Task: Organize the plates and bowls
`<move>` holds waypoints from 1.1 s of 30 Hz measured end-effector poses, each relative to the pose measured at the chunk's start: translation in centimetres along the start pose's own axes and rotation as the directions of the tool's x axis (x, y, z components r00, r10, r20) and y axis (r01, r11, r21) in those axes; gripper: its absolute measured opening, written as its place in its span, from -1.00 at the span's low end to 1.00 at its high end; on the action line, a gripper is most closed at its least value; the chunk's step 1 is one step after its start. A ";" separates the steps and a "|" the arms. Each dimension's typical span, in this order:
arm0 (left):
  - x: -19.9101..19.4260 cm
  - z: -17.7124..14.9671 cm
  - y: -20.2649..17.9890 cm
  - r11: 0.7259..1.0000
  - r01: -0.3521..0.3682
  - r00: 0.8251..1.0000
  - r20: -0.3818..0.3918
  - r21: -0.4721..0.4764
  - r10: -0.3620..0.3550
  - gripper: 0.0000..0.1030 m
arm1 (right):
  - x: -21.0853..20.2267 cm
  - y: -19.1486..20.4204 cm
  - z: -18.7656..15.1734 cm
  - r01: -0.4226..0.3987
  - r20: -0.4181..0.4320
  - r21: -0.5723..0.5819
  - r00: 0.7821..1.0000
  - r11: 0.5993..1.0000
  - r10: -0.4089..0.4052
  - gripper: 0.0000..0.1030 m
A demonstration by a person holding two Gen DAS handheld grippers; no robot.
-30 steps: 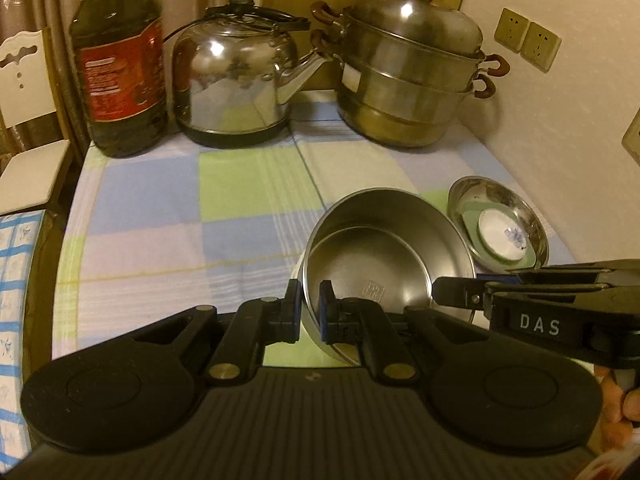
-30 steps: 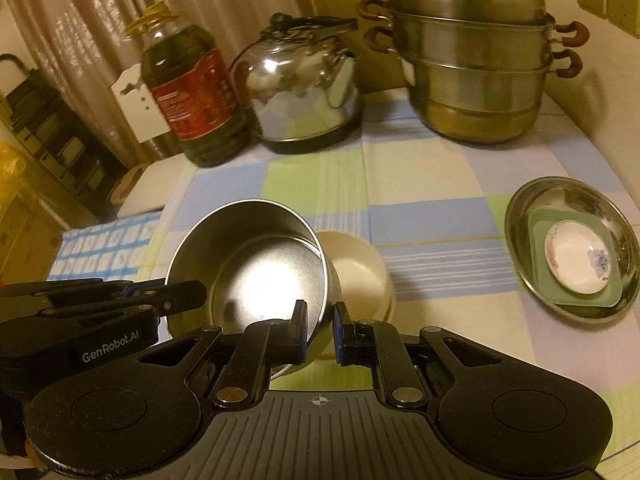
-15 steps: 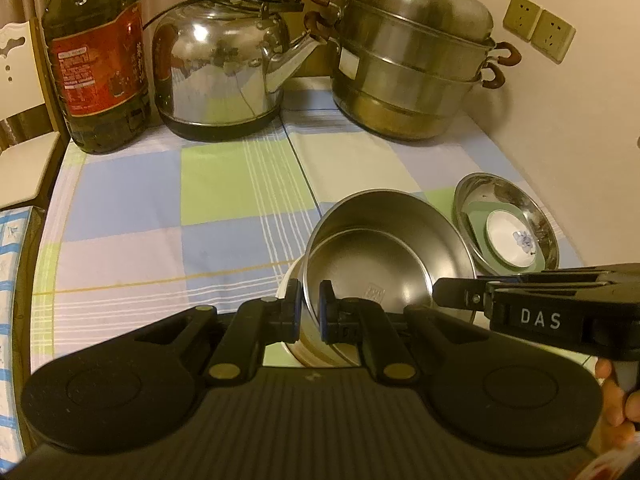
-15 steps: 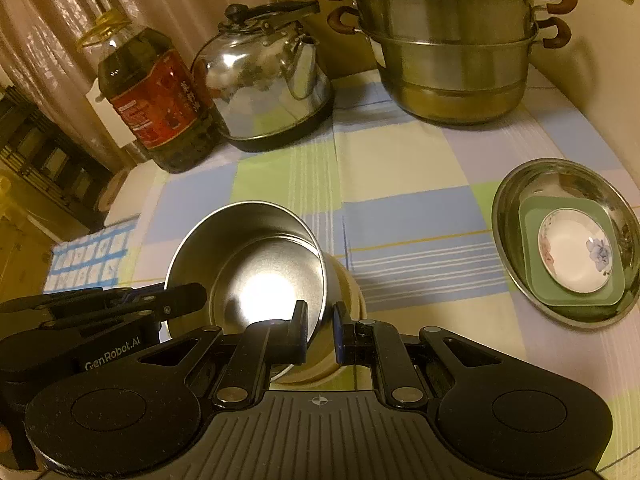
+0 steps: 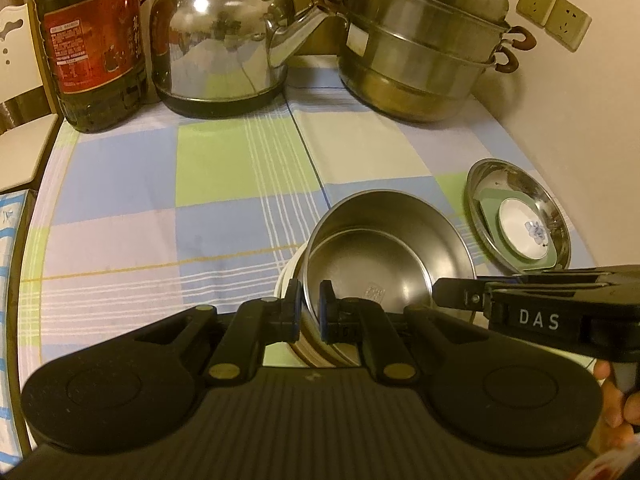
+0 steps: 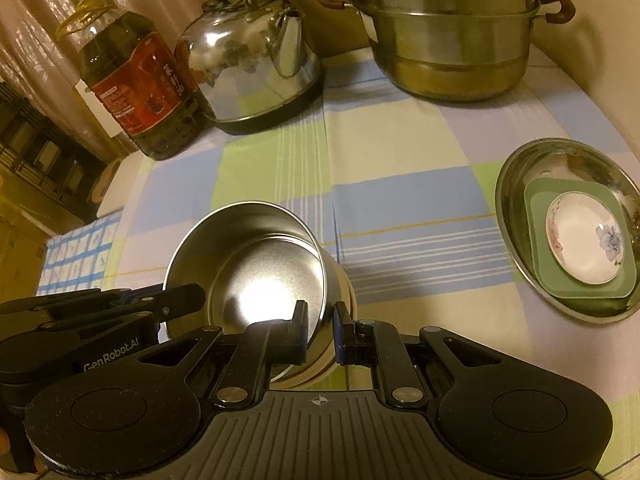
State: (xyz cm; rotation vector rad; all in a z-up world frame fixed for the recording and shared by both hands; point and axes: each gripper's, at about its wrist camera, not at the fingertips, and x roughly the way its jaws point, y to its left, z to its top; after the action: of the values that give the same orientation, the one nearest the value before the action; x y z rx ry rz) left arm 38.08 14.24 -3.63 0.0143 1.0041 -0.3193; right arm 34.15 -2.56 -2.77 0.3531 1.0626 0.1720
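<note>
A deep steel bowl (image 5: 384, 256) (image 6: 260, 264) hangs tilted in a cream bowl (image 5: 285, 280) (image 6: 349, 292) on the checked cloth. My left gripper (image 5: 309, 308) is shut on the steel bowl's near rim. In the right wrist view the left gripper (image 6: 198, 304) comes in from the left. My right gripper (image 6: 320, 324) is shut on the opposite rim, and in the left wrist view the right gripper (image 5: 442, 300) reaches in from the right. To the right, a shallow steel plate (image 6: 516, 168) (image 5: 480, 178) holds a green square plate (image 6: 538, 204) and a small white flowered dish (image 6: 580, 248).
At the back of the table stand an oil bottle (image 5: 96, 40), a steel kettle (image 5: 216, 48) and a stacked steamer pot (image 5: 420, 48). A wall with sockets (image 5: 552, 14) closes the right side. A white chair (image 5: 20, 148) stands beyond the left table edge.
Both grippers have moved down and forward with the steel bowl. It has shifted over the cream bowl and now covers most of it.
</note>
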 end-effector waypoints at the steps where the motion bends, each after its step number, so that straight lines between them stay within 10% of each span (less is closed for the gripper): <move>1: 0.1 0.0 0.1 1.000 0.000 1.000 -0.002 -0.002 0.000 -0.86 | 0.1 0.0 0.0 0.001 -0.002 0.000 1.000 1.000 -0.001 -0.75; 33: 1.3 -0.7 0.3 1.000 -0.026 0.999 -0.029 0.000 0.026 -0.83 | 1.0 -0.4 0.1 0.015 -0.035 0.033 0.999 0.999 -0.014 -0.75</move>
State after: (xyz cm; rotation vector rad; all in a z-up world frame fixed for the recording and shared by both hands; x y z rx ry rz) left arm 38.25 14.29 -5.15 0.0312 1.0324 -0.2958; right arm 34.69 -2.62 -3.74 0.3735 1.1029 0.1478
